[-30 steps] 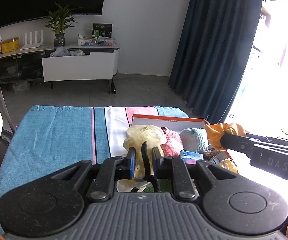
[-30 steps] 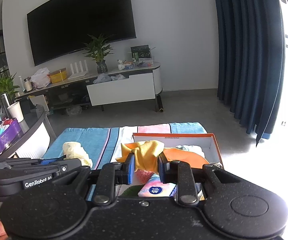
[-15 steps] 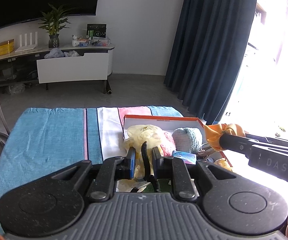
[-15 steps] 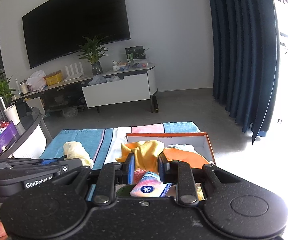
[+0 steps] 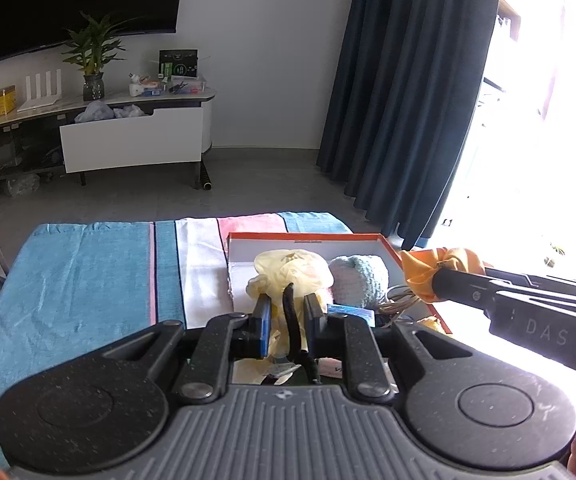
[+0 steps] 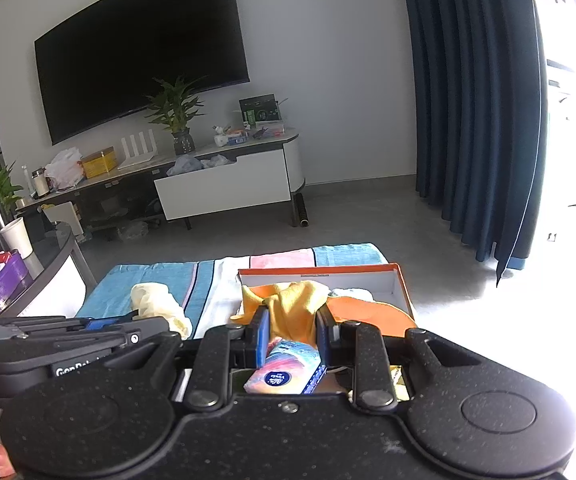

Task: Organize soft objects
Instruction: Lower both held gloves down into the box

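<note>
Above an orange-rimmed box (image 5: 392,245) on a striped cloth (image 5: 87,272), the left gripper (image 5: 286,312) pinches a pale yellow glove (image 5: 288,270) at the frame's 6 o'clock; at 3 o'clock, the right gripper (image 6: 292,326) clamps a yellow-orange cloth (image 6: 292,308).

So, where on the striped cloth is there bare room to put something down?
The wide blue part of the striped cloth, left of the pink stripe, is bare. The white stripe beside the orange-rimmed cardboard box is also free. The box itself is crowded with soft things.
</note>
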Demonstrator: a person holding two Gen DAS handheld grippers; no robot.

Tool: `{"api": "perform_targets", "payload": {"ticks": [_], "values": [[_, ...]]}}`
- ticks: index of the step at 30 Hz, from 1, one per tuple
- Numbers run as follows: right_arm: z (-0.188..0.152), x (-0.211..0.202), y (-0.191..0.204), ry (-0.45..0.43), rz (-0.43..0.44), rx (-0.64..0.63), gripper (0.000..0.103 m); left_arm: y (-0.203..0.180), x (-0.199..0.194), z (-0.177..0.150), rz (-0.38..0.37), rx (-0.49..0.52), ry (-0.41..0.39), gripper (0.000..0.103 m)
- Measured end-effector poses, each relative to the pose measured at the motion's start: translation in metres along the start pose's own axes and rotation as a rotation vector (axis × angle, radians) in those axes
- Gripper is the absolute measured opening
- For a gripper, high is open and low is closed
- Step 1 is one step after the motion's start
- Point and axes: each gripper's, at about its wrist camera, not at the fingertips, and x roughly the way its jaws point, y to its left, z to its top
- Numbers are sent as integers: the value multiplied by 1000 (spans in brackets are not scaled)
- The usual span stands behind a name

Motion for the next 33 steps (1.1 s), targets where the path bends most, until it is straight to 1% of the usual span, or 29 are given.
{"api": "perform_targets", "payload": {"ticks": [6, 15, 33], "values": [[0, -2, -1, -7, -11, 8, 30, -9, 3, 1, -18, 16, 2, 19], [0, -3, -11, -15, -30, 30, 30, -20, 8, 3, -36, 38, 4, 19], [3, 0, -23, -24, -55, 45, 30, -30, 17, 5, -60, 61, 10, 19]]}}
